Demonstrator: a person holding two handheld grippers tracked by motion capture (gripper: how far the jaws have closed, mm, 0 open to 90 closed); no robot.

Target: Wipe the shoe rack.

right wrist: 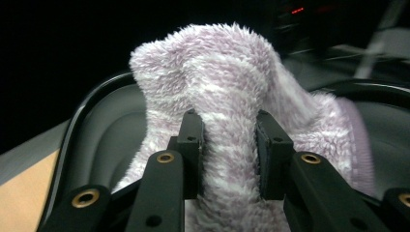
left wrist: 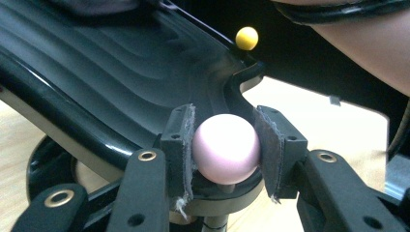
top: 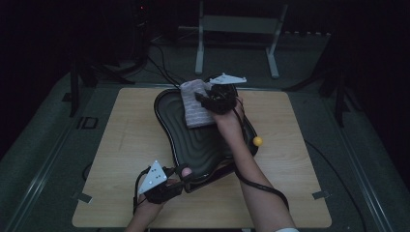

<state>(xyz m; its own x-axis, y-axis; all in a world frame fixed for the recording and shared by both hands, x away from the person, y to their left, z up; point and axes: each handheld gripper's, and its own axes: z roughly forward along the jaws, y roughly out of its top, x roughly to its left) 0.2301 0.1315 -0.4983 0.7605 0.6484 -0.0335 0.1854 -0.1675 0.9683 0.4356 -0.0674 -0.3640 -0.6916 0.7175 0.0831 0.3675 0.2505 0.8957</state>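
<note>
A black ribbed tray [top: 174, 123] lies across the middle of the wooden table. At its near corner my left gripper [top: 180, 180] is shut on a pale pink ball knob [left wrist: 226, 148] fixed to the tray's rim [left wrist: 72, 128]; both pads [left wrist: 186, 145] press the ball's sides. A yellow ball knob [top: 257, 141] [left wrist: 246, 37] sticks out at the tray's right edge. At the far end my right gripper [top: 205, 99] is shut on a fluffy lilac-and-white cloth [top: 196, 108] [right wrist: 227, 116], a fold bunched between its pads [right wrist: 193, 145], over the tray's floor [right wrist: 111, 140].
The wooden table [top: 130, 145] has bare surface left and right of the tray. Tape marks sit near its front corners [top: 320, 195]. A grey metal stand [top: 237, 29] and dark cables lie on the floor beyond the table. The surroundings are dark.
</note>
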